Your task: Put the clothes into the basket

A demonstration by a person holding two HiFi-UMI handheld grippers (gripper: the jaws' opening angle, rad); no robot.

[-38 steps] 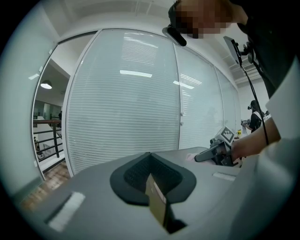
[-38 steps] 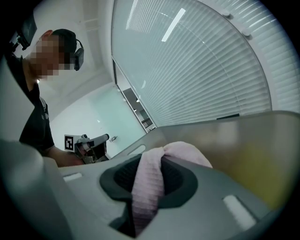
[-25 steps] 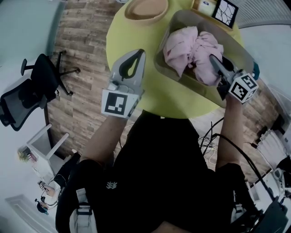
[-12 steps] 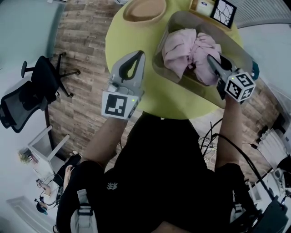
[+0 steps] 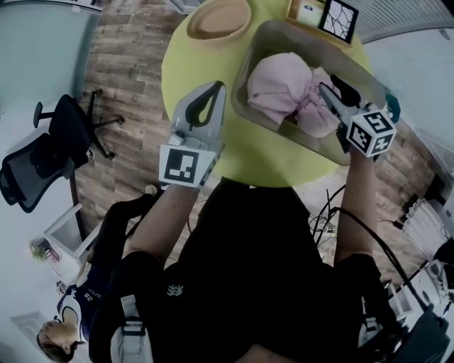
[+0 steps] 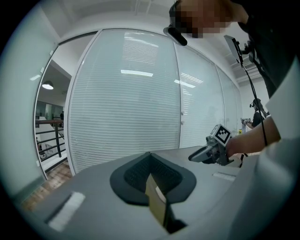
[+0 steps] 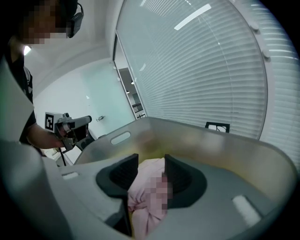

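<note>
- Two grippers are in view, one in each of the person's hands, above a round yellow-green worktop.
- The grey basket stands on the far right part of the worktop. Its near rim reaches close to the worktop's edge.
- The pink clothes lie bundled inside the basket, a rounded heap filling most of its middle.
- The right gripper reaches over the basket's near right rim, tilted down into it, with its marker cube toward the person.
- In the right gripper view, the jaws of the right gripper stand part-way apart and have just been opening. A fold of the pink clothes sits in the gap between the dark pads, lying loose rather than clamped, with the basket wall curving behind it.
- The left gripper is held over the near left part of the worktop, just beside the basket's left wall and apart from it.
- In the left gripper view, the jaws of the left gripper are brought together with nothing between them (only a tan strip of the gripper's own shows at the seam).
- A tan round dish sits at the worktop's far edge, and a framed card with a black line pattern stands behind the basket.
- A black office chair stands on the wooden floor to the left.
</note>
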